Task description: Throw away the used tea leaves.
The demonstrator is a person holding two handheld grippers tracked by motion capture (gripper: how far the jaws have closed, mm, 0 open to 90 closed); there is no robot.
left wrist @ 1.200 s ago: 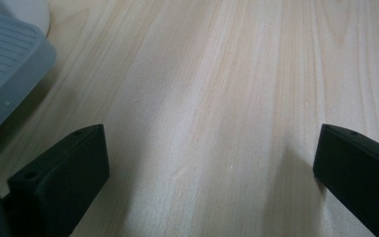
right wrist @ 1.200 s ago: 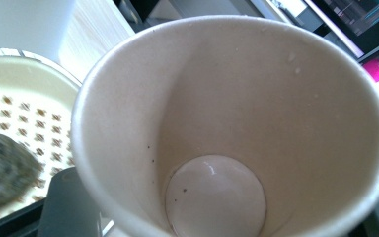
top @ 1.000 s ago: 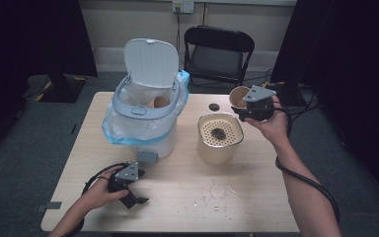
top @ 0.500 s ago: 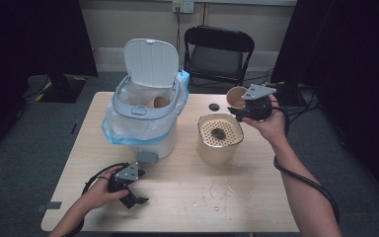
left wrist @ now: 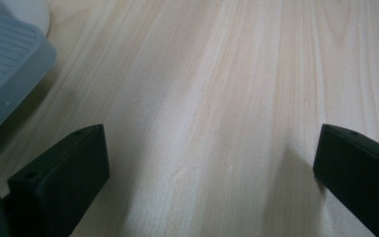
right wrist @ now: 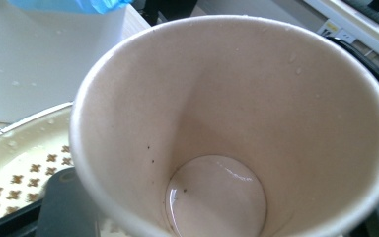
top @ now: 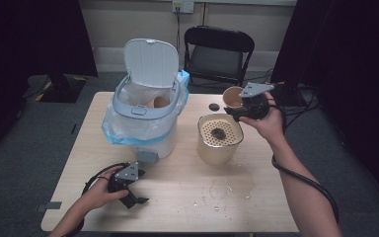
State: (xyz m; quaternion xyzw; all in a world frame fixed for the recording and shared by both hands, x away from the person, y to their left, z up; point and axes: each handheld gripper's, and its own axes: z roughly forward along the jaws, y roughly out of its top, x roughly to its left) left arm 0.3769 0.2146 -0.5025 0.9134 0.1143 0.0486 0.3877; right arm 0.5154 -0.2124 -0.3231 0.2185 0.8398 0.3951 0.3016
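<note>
The right gripper (top: 237, 107) is clamped on a paper cup (top: 232, 97), held tilted above the far rim of the perforated cream container (top: 219, 139) — a little liquid pools in the cup's bottom; the left gripper (top: 134, 192) rests low on the wooden table (top: 256, 197), jaws spread wide and holding nothing, near the white bin (top: 145, 111) — its lid stands up.

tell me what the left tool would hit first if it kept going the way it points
Probably nothing soon: the left tool lies low on the wooden table, jaws wide apart, with bare wood ahead. The bin's grey pedal sits off to one side of that line.
</note>
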